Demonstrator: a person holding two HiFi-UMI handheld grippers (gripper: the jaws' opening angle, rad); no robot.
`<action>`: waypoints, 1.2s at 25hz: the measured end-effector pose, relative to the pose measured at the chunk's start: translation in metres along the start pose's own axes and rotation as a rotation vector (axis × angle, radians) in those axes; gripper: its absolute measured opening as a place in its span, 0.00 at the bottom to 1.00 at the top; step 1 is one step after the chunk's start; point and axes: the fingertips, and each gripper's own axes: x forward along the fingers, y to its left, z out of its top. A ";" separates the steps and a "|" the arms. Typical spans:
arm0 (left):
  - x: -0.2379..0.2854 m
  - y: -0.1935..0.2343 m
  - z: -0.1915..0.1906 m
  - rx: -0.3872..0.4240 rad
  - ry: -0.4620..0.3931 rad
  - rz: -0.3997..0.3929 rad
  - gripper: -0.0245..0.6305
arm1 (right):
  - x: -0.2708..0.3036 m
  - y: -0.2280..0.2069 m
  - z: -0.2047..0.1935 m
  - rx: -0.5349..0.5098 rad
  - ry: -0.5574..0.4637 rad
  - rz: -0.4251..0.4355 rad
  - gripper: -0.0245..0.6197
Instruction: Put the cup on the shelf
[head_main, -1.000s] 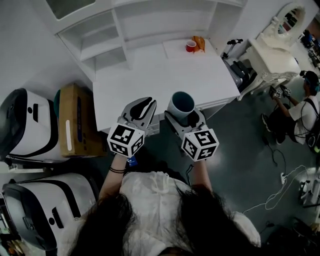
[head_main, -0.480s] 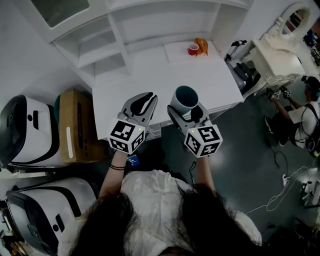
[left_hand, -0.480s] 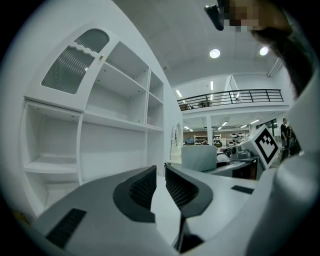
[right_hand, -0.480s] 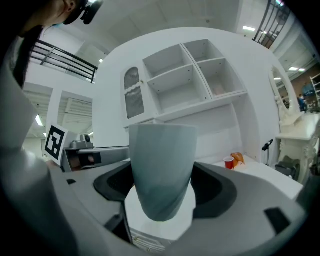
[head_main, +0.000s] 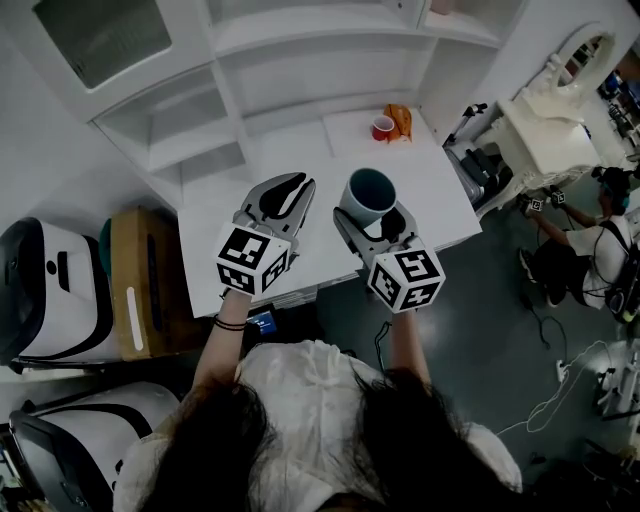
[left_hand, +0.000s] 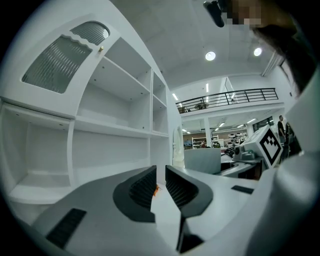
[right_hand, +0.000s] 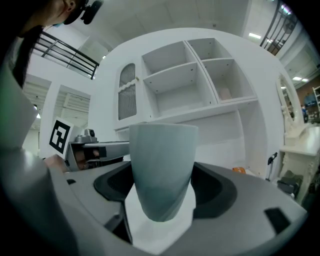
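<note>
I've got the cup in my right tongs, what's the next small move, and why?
Probably carry the cup forward toward the shelf: the right tongs clamp it upright above the white table, short of the shelf.

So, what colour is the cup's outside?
The cup is pale blue-grey; clearest in the right gripper view.

cup (right_hand: 161, 170): smooth matt glaze, looks ceramic. shelf unit (head_main: 300, 60): white paint, smooth, slight sheen. left gripper (left_hand: 160, 175) shell: matt grey plastic; pads (left_hand: 144, 187) dark, ribbed, rubbery-looking. cardboard box (head_main: 140, 285): plain brown, matt.
</note>
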 end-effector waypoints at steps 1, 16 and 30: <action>0.005 0.007 0.002 0.006 0.001 -0.004 0.12 | 0.008 -0.002 0.005 -0.011 -0.004 0.000 0.59; 0.067 0.087 0.051 0.016 -0.019 -0.048 0.12 | 0.121 -0.041 0.160 -0.214 -0.142 0.059 0.59; 0.088 0.126 0.058 -0.020 -0.042 -0.022 0.12 | 0.226 -0.072 0.287 -0.263 -0.165 0.121 0.59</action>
